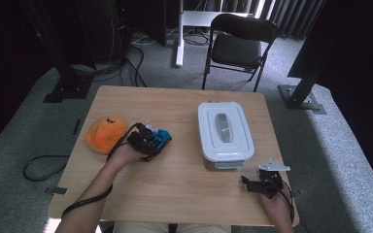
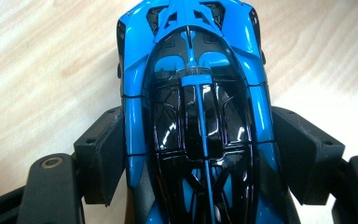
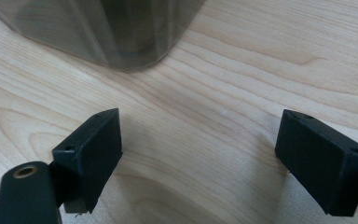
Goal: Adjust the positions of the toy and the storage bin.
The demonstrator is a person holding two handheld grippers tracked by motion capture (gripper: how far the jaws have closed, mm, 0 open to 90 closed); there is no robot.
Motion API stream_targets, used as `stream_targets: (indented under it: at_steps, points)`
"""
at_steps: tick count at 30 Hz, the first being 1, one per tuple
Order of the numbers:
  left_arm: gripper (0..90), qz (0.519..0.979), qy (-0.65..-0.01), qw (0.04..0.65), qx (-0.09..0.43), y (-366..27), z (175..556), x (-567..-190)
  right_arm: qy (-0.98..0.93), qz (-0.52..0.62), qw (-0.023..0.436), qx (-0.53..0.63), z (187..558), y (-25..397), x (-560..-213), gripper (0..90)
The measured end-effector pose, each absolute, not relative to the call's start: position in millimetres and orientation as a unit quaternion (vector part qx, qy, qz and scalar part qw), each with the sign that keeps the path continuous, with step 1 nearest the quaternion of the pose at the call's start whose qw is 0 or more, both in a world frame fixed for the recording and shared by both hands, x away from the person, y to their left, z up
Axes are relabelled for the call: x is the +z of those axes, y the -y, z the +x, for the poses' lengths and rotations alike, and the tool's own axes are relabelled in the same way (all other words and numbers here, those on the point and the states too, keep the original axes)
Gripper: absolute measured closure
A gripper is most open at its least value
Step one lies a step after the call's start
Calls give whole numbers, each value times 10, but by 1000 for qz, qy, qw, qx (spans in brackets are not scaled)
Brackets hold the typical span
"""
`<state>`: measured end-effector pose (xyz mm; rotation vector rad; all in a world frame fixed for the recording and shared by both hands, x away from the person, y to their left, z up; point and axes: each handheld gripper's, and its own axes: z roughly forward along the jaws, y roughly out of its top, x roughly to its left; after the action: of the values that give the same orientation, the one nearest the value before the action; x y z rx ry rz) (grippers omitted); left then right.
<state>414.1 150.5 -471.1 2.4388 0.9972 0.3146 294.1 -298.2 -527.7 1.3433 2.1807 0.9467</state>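
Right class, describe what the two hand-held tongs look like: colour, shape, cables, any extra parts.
Both tongs are black. The left tongs have two blocky jaws with flat matte pads and brass-coloured pivot screws. The right tongs match, and carry a grey three-cornered plate on top. A black cable trails from the left one along the bare forearm.
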Motion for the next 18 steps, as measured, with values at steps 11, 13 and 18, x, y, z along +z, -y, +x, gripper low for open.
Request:
stream_targets:
  at_steps: [11, 13, 18]
  points:
    - [260, 903, -344, 229, 117, -1713, 3700, -4690, -782, 482, 204, 339, 2941, 2981, -5277, 142]
    - [260, 904, -345, 226, 117, -1752, 3637, -4693, -782, 482, 204, 339, 2941, 2982, -5277, 142]
    - [260, 904, -344, 223, 121, -1917, 3450, -4697, -781, 482, 204, 339, 2941, 2982, -5277, 142]
